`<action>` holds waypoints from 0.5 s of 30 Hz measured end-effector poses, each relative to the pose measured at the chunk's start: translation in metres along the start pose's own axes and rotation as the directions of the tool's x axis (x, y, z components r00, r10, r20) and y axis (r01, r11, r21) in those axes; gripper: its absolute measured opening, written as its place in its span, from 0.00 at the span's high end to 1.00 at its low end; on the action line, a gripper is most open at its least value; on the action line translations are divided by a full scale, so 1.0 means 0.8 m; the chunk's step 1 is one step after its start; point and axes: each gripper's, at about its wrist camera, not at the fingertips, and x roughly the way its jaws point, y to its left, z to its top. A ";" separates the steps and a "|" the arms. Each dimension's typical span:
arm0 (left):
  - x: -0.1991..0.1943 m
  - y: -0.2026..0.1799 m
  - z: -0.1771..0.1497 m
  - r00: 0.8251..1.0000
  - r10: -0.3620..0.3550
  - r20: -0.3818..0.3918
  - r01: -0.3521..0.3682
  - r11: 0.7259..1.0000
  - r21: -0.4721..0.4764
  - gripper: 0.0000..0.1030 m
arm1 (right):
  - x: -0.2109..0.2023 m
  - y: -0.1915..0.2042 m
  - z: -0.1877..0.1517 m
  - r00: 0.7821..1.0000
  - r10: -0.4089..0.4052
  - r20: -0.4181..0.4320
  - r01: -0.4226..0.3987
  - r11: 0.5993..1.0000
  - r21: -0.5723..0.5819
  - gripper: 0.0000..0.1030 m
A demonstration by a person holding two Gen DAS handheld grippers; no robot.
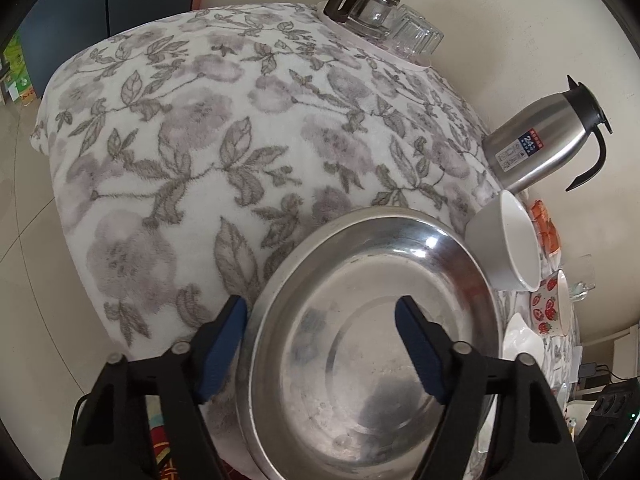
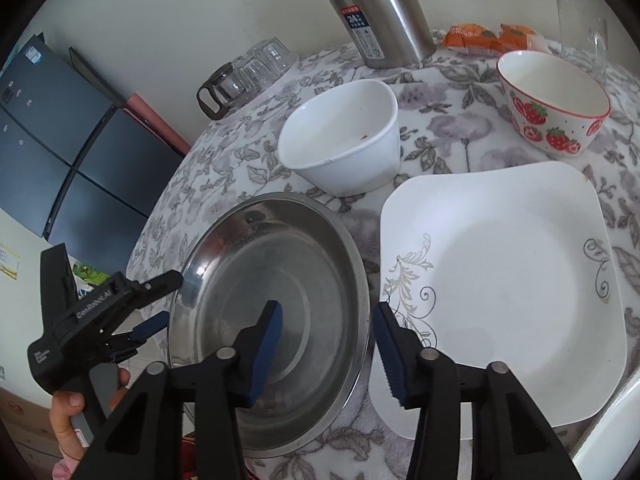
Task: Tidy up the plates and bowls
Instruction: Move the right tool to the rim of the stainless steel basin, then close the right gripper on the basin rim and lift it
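Observation:
A round steel dish (image 1: 360, 340) (image 2: 280, 280) lies on the flowered tablecloth near the table's edge. My left gripper (image 1: 322, 308) (image 2: 168, 302) stands open astride the dish's left rim, one finger outside and one inside. My right gripper (image 2: 329, 312) is open astride the right rim, its outer finger over the edge of a white square plate (image 2: 500, 300). No pad visibly presses the metal. Behind the dish stand a plain white bowl (image 2: 344, 140) (image 1: 508, 240) and a strawberry-patterned bowl (image 2: 556, 108) (image 1: 552, 308).
A steel thermos jug (image 2: 380, 12) (image 1: 540, 136) stands at the back, with an orange packet (image 2: 488, 38) and a glass mug (image 2: 584, 36) beside it. A tray with a glass pot and upturned glasses (image 1: 380, 20) (image 2: 244, 76) sits far left. A hand (image 2: 68, 412) holds the left gripper.

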 end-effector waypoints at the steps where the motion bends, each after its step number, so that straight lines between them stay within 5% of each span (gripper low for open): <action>1: 0.001 0.002 0.000 1.000 0.005 0.001 -0.005 1.000 -0.001 0.33 | 0.001 -0.001 0.000 1.000 -0.001 -0.004 0.001 1.000 0.005 0.58; 6: 0.005 0.012 0.001 1.000 0.029 -0.003 -0.029 1.000 -0.007 0.52 | 0.004 -0.004 0.002 1.000 -0.003 -0.010 0.003 1.000 0.011 0.66; 15: 0.016 0.024 0.000 0.999 0.045 -0.030 -0.046 0.999 -0.029 0.68 | 0.007 -0.010 0.003 1.000 -0.014 -0.019 0.014 1.000 0.026 0.71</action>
